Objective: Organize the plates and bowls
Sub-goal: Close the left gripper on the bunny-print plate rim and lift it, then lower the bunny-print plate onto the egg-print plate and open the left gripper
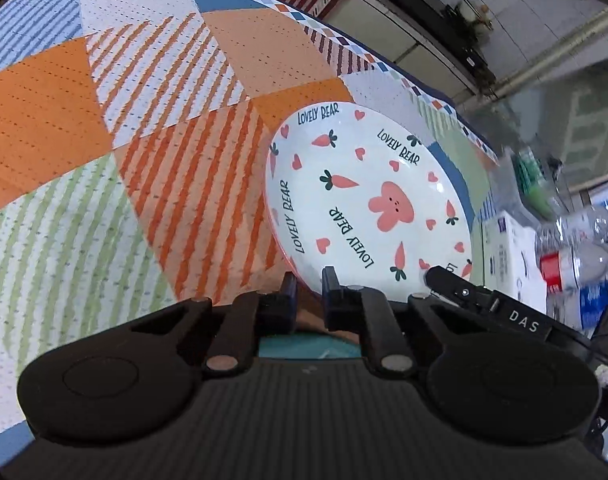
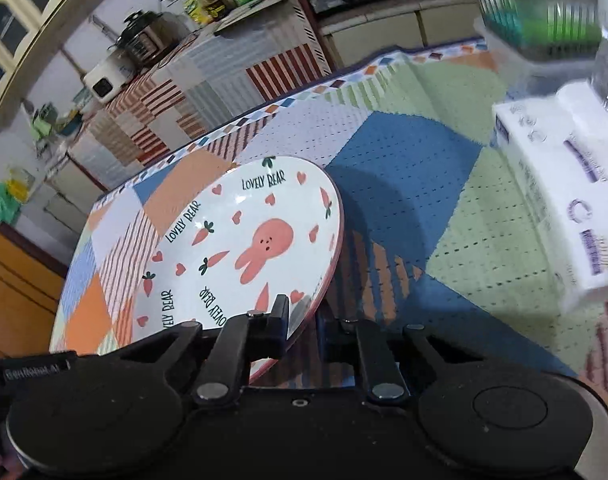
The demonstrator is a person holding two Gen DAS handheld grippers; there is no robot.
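Note:
A white plate (image 1: 367,196) printed with a pink rabbit, carrots, hearts and "LOVELY BEAR" is tilted over the patchwork tablecloth (image 1: 104,120). My left gripper (image 1: 309,280) is shut on its near rim, one finger on each face. In the left wrist view the right gripper's finger (image 1: 439,276) clamps the rim further right. In the right wrist view the same plate (image 2: 244,248) slopes up to the left, and my right gripper (image 2: 304,316) is shut on its lower right rim. A part of the left gripper's body (image 2: 36,364) shows at the lower left.
A white tissue box (image 2: 563,200) lies on the table to the right of the plate, with a clear container of green items (image 2: 543,20) behind it. Plastic bottles (image 1: 575,260) lie beside the box. Beyond the table edge (image 2: 264,112) stands a counter with appliances (image 2: 136,40).

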